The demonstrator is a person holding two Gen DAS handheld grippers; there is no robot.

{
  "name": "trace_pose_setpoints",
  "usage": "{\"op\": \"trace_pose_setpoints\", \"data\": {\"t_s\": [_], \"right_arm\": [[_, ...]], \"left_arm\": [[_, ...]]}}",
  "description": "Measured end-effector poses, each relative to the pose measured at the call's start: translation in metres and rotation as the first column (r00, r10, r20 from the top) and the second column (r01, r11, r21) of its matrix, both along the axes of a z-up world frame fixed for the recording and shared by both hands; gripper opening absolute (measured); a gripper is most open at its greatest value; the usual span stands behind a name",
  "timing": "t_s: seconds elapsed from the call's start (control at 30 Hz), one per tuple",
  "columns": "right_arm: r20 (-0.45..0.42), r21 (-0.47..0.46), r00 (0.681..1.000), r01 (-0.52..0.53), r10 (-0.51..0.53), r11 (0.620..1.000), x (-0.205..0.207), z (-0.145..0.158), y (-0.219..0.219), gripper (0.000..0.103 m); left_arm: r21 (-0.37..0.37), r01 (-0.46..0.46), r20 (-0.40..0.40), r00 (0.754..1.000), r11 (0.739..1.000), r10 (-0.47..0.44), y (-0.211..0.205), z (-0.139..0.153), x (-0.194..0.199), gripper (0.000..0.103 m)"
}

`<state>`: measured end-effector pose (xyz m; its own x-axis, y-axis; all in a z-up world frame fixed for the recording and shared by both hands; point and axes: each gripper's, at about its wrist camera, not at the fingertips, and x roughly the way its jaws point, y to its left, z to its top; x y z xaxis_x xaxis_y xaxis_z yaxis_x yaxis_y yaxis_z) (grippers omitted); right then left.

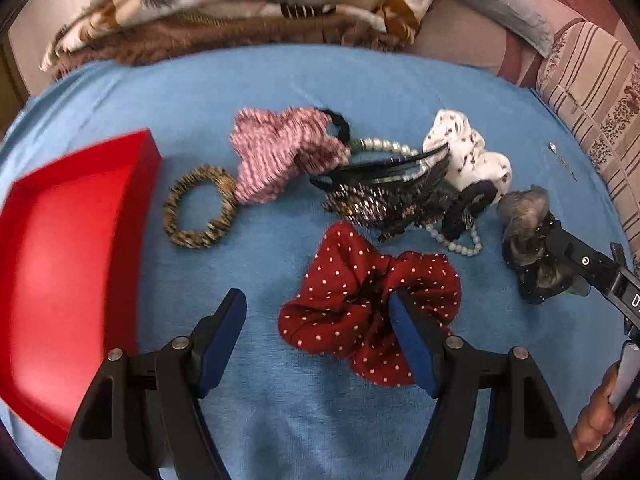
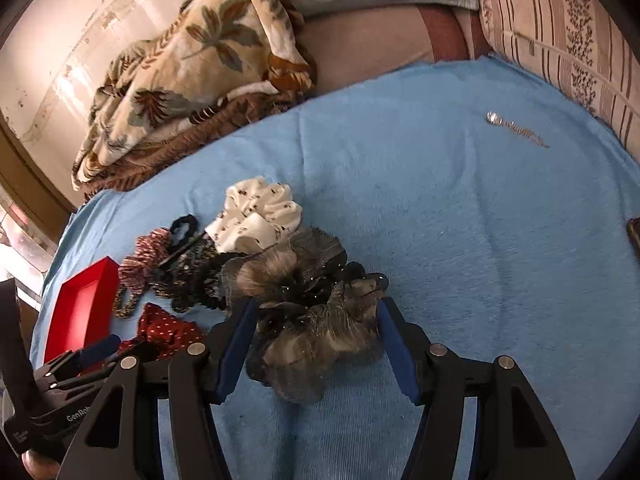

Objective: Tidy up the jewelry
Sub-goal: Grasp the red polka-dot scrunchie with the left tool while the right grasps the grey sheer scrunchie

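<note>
A: Blue terry towel (image 1: 280, 92), nubby pile, spread flat over the bed; folded leaf-print blanket (image 1: 224, 4) behind it.

B: Left gripper (image 1: 318, 316)?

A: Spread. The right blue pad sits over the edge of the dark red scrunchie (image 1: 372, 300), soft gathered cloth with white dots; the left pad stands clear over bare towel. No pinch visible.

B: Right gripper (image 2: 316, 320)?

A: Jaws straddle the grey scrunchie (image 2: 316, 320), fuzzy fur-like ruffles with black speckled mesh. Both pads are at its sides; whether they press, I cannot tell.

B: The rest of the pile?

A: Beyond the red scrunchie: pink striped scrunchie (image 1: 276, 152), crinkled; white printed scrunchie (image 1: 468, 152), puffy; black comb-toothed headbands (image 1: 384, 176) tangled with a string of round pearl beads (image 1: 456, 242). A ribbed gold-brown coil bracelet (image 1: 200, 206) lies beside them.

B: Container?

A: Red tray (image 1: 60, 264), rigid, smooth, straight-walled, at the towel's left edge. A thin silvery chain (image 2: 516, 130) lies well apart.
</note>
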<state>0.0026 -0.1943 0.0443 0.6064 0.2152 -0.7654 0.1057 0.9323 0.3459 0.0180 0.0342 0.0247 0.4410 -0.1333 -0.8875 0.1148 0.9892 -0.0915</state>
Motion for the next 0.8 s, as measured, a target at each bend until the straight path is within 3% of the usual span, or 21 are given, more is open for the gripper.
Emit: {"op": "trace_pose_setpoints", "data": {"t_s": [0.03,0.07,0.1,0.17,0.3,0.53,0.8], "right_arm": [[0.000,0.006,1.000,0.003,-0.003,1.000,0.000,-0.001,-0.001,0.061],[0.000,0.014,1.000,0.001,-0.001,1.000,-0.001,-0.002,-0.001,0.048],[-0.005,0.027,1.000,-0.007,0.007,1.000,-0.001,-0.003,-0.001,0.040],[-0.003,0.032,1.000,-0.014,0.014,0.999,-0.004,-0.003,0.000,0.022],[0.014,0.010,1.000,-0.009,0.009,1.000,-0.016,0.009,0.001,0.010],[0.071,-0.014,0.997,-0.026,0.027,1.000,-0.044,0.042,0.007,0.008],[0.125,-0.038,0.980,-0.151,0.155,0.988,-0.054,0.081,0.058,0.008]], "left_arm": [[-0.011,0.005,-0.008,1.000,1.000,-0.005,-0.001,-0.002,0.000,0.071],[-0.017,0.011,-0.007,1.000,1.000,-0.012,-0.002,-0.003,-0.001,0.054],[-0.018,0.020,-0.012,1.000,1.000,-0.020,-0.003,-0.004,-0.003,0.028],[-0.027,0.035,-0.019,0.999,0.999,-0.036,-0.006,-0.002,-0.006,0.013],[-0.087,0.042,0.006,0.999,0.995,-0.041,0.000,0.020,-0.024,0.011],[-0.165,0.017,0.087,0.996,0.986,-0.003,0.048,0.069,-0.071,0.012],[-0.139,-0.124,0.159,0.977,0.983,0.145,0.150,0.104,-0.082,0.012]]}}
